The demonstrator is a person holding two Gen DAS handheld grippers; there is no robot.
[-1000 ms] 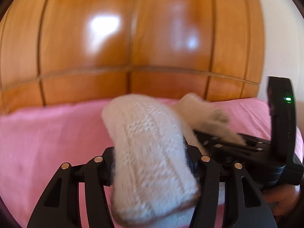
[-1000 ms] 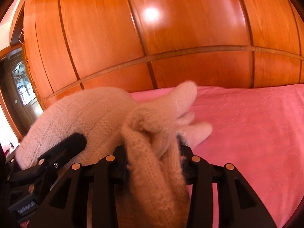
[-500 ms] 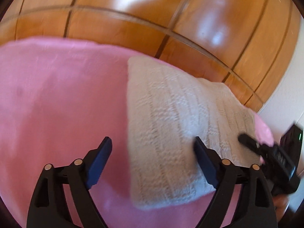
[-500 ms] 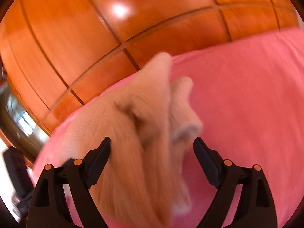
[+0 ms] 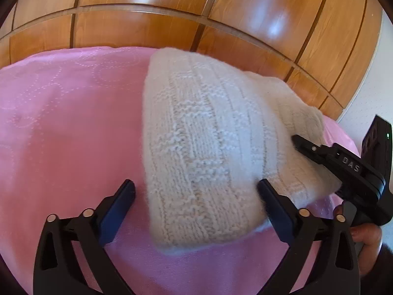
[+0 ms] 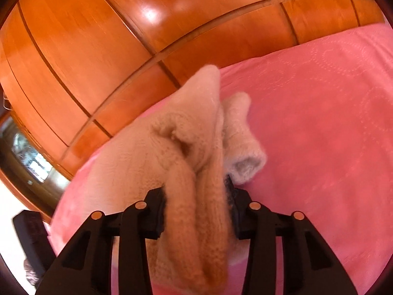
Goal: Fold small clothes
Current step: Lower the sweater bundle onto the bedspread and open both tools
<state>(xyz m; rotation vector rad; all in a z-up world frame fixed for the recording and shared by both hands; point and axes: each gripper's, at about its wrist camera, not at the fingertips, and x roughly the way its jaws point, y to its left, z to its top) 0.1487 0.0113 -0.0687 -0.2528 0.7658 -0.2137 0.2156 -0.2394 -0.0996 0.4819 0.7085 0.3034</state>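
My right gripper [image 6: 196, 198], its jaws having just closed, pinches a bunched fold of the cream knitted garment [image 6: 172, 152] lying on the pink bedspread [image 6: 319, 123] before wooden panelling [image 6: 122, 36].

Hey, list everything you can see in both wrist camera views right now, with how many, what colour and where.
knitted garment: one, cream-white, folded on the bedspread, partly between the left fingers
pink bedspread: one, pink with stitched circles, covering the surface under the garment
wooden panelling: one wall, glossy orange-brown, behind the bed
white wall: one patch, far right in the left view
left hand-held gripper: one, black, jaws just opened wide, astride the garment's near end without pinching it
right hand-held gripper: one, black, jaws just closed on a bunched fold
person's hand: one, holding the right hand-held gripper
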